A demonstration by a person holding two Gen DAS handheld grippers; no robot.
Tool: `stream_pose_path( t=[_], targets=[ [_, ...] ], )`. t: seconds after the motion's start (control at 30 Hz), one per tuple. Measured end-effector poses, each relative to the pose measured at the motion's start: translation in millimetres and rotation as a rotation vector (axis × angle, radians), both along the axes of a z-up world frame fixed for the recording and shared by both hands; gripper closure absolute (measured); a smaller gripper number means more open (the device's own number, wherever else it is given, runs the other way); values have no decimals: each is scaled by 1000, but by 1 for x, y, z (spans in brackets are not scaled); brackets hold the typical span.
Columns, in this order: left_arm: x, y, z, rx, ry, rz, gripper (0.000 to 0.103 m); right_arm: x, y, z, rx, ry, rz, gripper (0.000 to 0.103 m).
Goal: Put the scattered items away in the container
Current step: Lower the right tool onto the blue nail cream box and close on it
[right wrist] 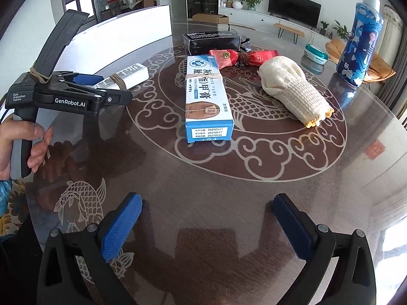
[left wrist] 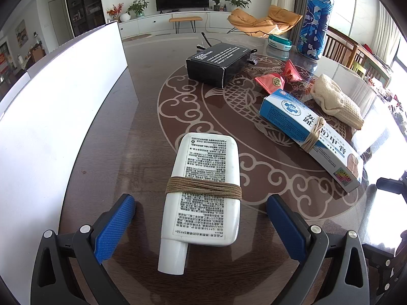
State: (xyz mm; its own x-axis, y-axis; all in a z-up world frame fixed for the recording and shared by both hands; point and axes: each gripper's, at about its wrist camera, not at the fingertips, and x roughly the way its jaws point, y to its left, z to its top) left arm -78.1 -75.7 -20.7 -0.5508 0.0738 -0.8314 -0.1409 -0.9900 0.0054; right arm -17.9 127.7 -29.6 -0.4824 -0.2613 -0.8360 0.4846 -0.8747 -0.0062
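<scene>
White tube (left wrist: 203, 195) lies between the left gripper's (left wrist: 201, 212) spread fingers (left wrist: 115, 226).

Spread fingers (right wrist: 122, 226) (blue) above table (right wrist: 203, 190)

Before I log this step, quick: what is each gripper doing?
Left gripper: open, jaws either side of the white tube, not closed on it.
Right gripper: open, holding nothing, above the table.
</scene>
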Motion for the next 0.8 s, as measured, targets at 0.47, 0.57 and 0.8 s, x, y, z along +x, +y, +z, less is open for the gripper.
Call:
stream_pose_path(
  t=[0.47,0.57,0.8],
  targets=[
    [0,0,0,0,0,0,0,-16,-14,-1,1,-2,9,0],
    [0,0,0,0,0,0,0,-24,-17,-1,-2,3,9,0],
    [0,0,0,0,0,0,0,-52,-29,-1,0,-1,21,0]
  ],
)
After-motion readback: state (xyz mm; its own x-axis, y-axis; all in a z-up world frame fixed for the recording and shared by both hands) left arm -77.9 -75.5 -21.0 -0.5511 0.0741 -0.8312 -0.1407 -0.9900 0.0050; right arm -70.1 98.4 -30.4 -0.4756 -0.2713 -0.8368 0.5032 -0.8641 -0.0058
